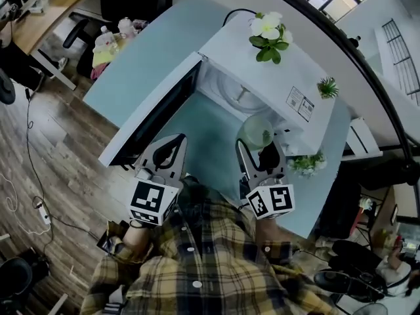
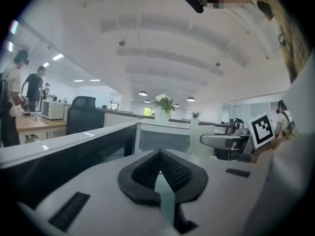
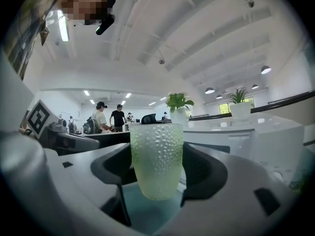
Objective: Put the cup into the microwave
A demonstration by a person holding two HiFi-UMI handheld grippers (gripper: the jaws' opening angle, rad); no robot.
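Observation:
A pale green, dimpled translucent cup (image 3: 156, 159) stands upright between the jaws of my right gripper (image 3: 157, 181), which is shut on it. In the head view the cup (image 1: 254, 131) hangs just in front of the white microwave (image 1: 282, 77), near the right side of its open cavity (image 1: 230, 92). The microwave door (image 1: 154, 110) is swung wide open to the left. My left gripper (image 1: 172, 151) is shut and empty, close to the door's lower edge. From the left gripper view, its jaw tips meet (image 2: 160, 154), with the cup (image 2: 202, 142) off to the right.
A white-flowered plant (image 1: 268, 35) and a small green plant (image 1: 327, 87) sit on top of the microwave; another plant (image 1: 305, 163) stands at its right corner. The light blue table (image 1: 141, 58) ends close on the left. Bottles (image 1: 108, 41) and an office chair (image 1: 79, 31) lie beyond.

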